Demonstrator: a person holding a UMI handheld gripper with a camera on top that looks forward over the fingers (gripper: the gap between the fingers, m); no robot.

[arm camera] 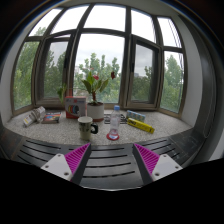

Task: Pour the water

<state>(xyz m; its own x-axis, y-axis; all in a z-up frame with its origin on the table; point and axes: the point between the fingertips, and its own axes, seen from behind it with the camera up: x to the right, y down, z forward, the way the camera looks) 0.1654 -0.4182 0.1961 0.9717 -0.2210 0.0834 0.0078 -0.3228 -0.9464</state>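
A dark mug (88, 126) stands on the stone window ledge (60, 131), well beyond my fingers. To its right is a small clear water bottle (116, 116) with a pale cap, and a small pink round object (113, 134) lies just in front of the bottle. My gripper (113, 160) is open over a dark slatted surface (112, 168), short of the ledge. Its magenta pads (78, 157) are wide apart and nothing is between them.
A potted plant (96, 96) and a pink box (76, 106) stand behind the mug. Books or papers (35, 117) lie at the ledge's left end, a yellow object (141, 125) at its right. Large bay windows (100, 50) close the back.
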